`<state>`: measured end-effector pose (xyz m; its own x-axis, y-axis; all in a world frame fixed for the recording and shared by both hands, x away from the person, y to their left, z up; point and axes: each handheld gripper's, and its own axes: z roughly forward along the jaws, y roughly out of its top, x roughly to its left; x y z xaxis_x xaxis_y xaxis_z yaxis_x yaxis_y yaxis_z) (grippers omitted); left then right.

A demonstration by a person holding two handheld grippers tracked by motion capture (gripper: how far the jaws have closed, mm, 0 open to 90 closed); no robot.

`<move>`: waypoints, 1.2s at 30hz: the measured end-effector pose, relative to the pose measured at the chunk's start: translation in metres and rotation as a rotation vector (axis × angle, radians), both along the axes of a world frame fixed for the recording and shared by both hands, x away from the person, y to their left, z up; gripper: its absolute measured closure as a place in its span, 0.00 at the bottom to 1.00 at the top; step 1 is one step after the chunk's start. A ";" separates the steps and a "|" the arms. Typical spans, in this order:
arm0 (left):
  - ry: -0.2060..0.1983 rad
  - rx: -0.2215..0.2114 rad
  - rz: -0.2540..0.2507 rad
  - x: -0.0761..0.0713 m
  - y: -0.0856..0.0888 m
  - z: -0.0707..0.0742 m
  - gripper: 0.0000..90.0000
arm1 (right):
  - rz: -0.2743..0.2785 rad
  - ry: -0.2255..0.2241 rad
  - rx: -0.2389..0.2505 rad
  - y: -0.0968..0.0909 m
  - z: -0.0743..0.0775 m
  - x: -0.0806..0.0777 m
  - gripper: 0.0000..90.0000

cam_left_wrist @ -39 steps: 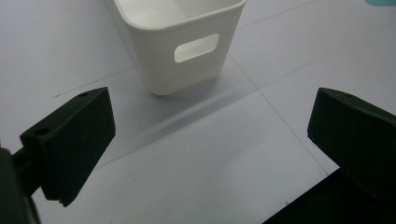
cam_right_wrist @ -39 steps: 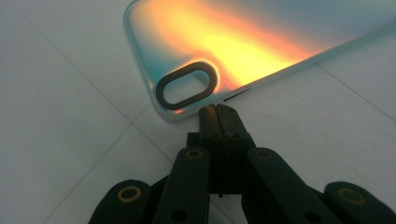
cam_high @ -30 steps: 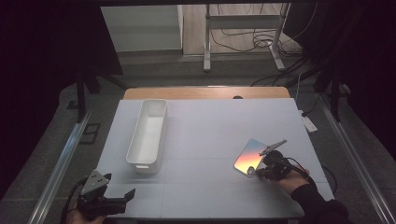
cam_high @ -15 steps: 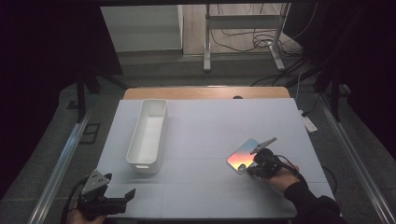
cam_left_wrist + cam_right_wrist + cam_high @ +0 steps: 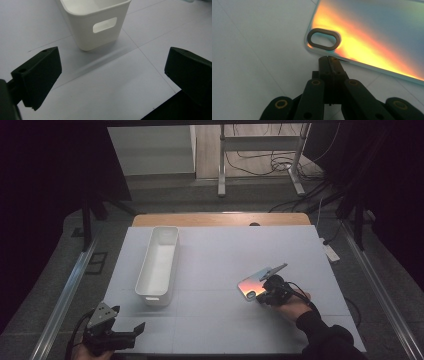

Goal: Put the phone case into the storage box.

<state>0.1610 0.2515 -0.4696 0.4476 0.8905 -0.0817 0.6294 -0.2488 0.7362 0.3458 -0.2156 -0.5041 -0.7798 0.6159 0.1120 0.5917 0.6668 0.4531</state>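
The phone case point(image 5: 252, 287), shiny and rainbow-tinted, lies on the right half of the worktop point(image 5: 220, 255), its long axis running diagonally from near-left to far-right, with the camera cutout point(image 5: 324, 39) at the near-left end. The right claw point(image 5: 264, 295) has its jaws pressed together, pinching the case's thin near edge close to that cutout. The left claw point(image 5: 131, 330) sits at the near-left corner with jaws spread wide around nothing, facing the short end of the white bin point(image 5: 159, 265). Bare worktop lies between bin and case, and the case is well inside every edge. Since a second ago the case and right claw have slid leftward; the left claw kept its place.
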 end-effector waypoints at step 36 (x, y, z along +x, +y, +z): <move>0.006 -0.002 -0.005 0.001 0.000 0.000 0.02 | 0.002 -0.044 0.002 0.038 -0.003 0.045 0.99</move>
<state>0.1621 0.2516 -0.4699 0.4512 0.8882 -0.0865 0.6325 -0.2500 0.7331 0.3905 -0.1773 -0.5067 -0.7851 0.6143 0.0791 0.5701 0.6667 0.4801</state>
